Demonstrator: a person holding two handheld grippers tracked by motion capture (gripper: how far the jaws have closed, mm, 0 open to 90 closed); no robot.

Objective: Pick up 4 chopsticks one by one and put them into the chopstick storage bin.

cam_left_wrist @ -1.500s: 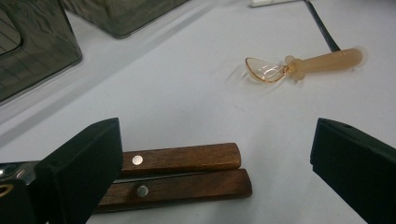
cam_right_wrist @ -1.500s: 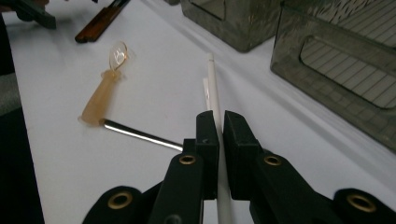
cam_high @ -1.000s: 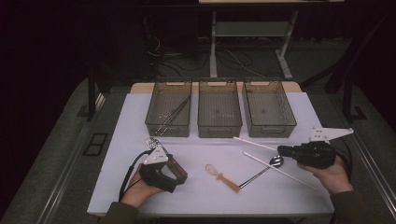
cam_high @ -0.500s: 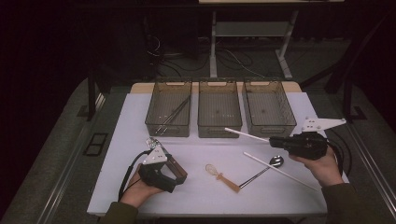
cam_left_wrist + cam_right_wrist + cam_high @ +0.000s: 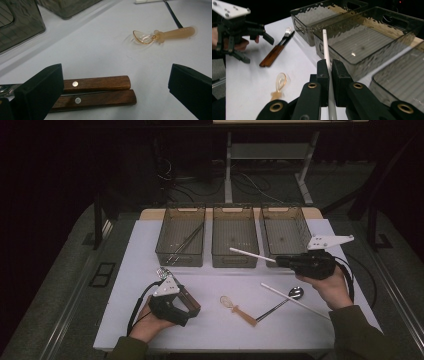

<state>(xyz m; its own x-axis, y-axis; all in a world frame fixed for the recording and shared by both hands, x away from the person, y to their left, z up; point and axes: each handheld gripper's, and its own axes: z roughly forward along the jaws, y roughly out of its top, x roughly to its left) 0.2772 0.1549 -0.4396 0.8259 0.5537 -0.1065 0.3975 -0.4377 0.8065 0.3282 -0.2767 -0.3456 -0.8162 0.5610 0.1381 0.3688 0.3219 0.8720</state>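
My right gripper (image 5: 279, 261) is shut on a white chopstick (image 5: 250, 254), held lifted in front of the middle bin (image 5: 235, 257) and the right bin (image 5: 305, 227). In the right gripper view the jaws (image 5: 330, 68) clamp the chopstick (image 5: 325, 47), which points at the bins. My left gripper (image 5: 181, 306) rests open at the front left. Two wooden handles (image 5: 100, 92), of a fork and a knife (image 5: 277, 49), lie between its jaws (image 5: 115, 77). A second white chopstick (image 5: 295, 301), a metal spoon (image 5: 286, 300) and an amber plastic spoon (image 5: 238, 309) lie on the table.
Three smoky plastic bins stand in a row at the back of the white table (image 5: 125, 270). The left bin (image 5: 165, 254) holds thin dark utensils; the other two look bare. A cable trails from each gripper.
My right gripper has carried the white chopstick up and to the left, closer to the bins. The left gripper has stayed in place.
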